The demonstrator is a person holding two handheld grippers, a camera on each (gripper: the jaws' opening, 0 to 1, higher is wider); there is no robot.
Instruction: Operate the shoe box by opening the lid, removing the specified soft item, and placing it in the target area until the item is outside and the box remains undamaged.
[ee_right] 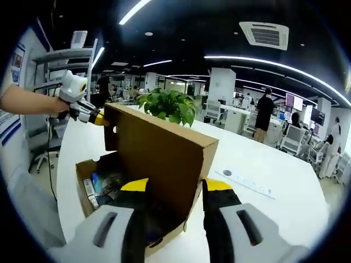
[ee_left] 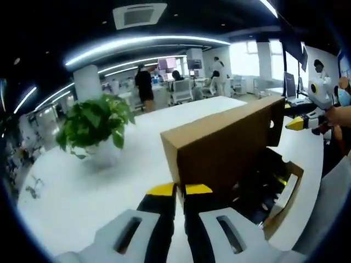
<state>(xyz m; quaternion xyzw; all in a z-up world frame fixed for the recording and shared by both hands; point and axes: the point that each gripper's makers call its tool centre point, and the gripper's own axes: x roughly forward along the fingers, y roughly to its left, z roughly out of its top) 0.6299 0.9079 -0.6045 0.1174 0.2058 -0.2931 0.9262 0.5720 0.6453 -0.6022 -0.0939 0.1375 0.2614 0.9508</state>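
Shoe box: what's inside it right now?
In the shoe box, under the raised lid, lies a dark jumble of items with bits of blue and white. What they are is unclear; the lid and the right gripper cover the rest.

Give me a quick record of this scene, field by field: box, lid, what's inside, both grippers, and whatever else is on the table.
box: cardboard shoe box on white table
lid: raised, standing roughly upright
contents: dark items, not identifiable
left gripper: jaws close together at lid edge; contact unclear
right gripper: jaws apart, either side of lid edge
other: potted plant; power strip
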